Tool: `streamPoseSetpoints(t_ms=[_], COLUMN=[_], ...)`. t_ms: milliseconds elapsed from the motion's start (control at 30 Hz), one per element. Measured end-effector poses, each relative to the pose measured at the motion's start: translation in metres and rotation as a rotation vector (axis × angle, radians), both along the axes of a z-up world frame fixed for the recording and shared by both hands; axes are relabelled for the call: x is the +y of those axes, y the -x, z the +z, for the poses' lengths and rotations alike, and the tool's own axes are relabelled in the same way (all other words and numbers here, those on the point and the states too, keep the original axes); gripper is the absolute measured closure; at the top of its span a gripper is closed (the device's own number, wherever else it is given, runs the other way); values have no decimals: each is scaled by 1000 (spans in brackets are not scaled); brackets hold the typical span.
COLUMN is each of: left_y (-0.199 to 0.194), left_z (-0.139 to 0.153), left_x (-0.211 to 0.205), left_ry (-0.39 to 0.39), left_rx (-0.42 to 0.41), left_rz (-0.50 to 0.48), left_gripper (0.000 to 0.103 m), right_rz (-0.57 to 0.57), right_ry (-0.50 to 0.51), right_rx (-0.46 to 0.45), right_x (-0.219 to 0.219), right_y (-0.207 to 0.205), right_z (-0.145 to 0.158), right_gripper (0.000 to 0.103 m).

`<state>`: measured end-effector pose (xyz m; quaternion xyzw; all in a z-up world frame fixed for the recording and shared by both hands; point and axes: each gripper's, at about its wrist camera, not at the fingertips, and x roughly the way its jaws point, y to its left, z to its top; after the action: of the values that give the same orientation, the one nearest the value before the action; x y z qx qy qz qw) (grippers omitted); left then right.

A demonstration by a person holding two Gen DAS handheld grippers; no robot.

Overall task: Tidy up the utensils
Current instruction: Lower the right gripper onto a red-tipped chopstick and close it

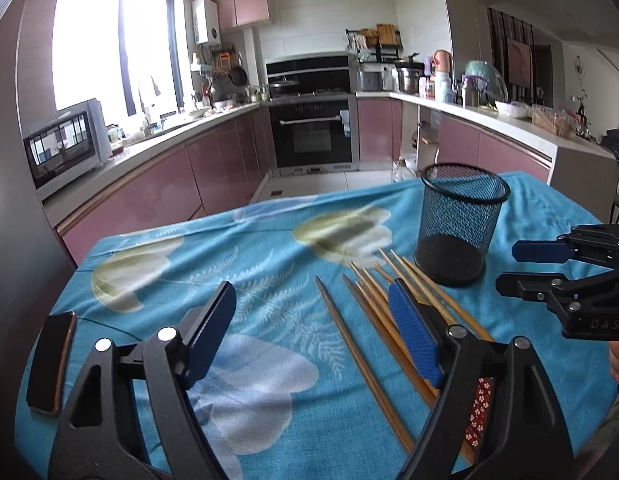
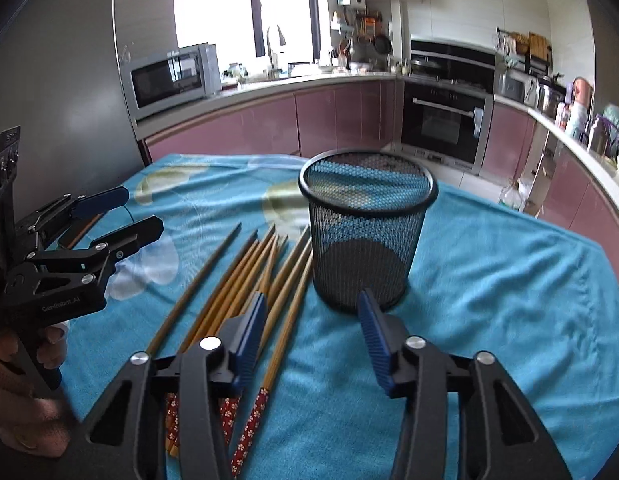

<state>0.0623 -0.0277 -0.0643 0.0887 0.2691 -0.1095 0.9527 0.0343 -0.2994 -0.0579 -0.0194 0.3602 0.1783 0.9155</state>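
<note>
A: Chopsticks, tan bamboo with red floral handles [image 2: 245, 280], lie fanned on the blue cloth [image 2: 489, 280], at 9 o'clock of the empty black mesh cup [image 2: 367, 240].

B: Both the left gripper [image 1: 313, 332] and the right gripper [image 2: 313, 336] gape wide, holding nothing. Pinch 1 stick mid-shaft, tip upright.

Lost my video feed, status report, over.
Left gripper open, right gripper open, both empty. Chopsticks loose on cloth beside mesh cup; cup empty. Nothing blocking.

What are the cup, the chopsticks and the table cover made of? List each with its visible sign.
Cup: black metal mesh, probably; the cloth shows through its wall.
Chopsticks: wood or bamboo by their tan, matte shafts; red flower-patterned handle ends, likely painted or wrapped.
Table cover: blue printed fabric, soft and wrinkled.
</note>
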Motion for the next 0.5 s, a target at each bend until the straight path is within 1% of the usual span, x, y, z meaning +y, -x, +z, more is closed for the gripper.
streamPoseSetpoints(t_ms=[67, 133, 200, 267, 300, 333, 400, 433, 467, 500], left_y=[-4, -8, -12, -16, -18, -21, -26, -29, -31, -35], left_z=[-14, -25, -34, -39, -41, -44, -47, -50, -52, -54], left_x=[-7, -13, -18, -22, -23, -23, -23, -22, -22, -21], left_ry=[-8, -13, -14, -20, -17, -13, -5, 1, 5, 10], left_rx=[47, 87, 120, 146, 159, 175, 218, 240, 258, 276], left_rz=[-28, -56, -70, -75, -78, -81, -83, -85, -83, -82], left_gripper=[32, 33, 35, 41, 41, 44, 50, 57, 61, 61], right_rz=[12, 19, 36, 36, 34, 31, 33, 33, 32, 31], right_ry=[-7, -7, -14, 1, 7, 10, 11, 22, 35, 50], right_rx=[57, 86, 108, 125, 133, 140, 158, 161, 161, 157], right_x=[5, 10, 15, 18, 20, 21, 21, 24, 26, 29], right_y=[-7, -11, -12, -15, -16, -17, -21, -22, -22, -23], right_z=[-14, -23, -28, -29, -30, -31, -31, -32, -33, -34], right_gripper=[69, 70, 73, 76, 77, 79, 79, 79, 79, 79])
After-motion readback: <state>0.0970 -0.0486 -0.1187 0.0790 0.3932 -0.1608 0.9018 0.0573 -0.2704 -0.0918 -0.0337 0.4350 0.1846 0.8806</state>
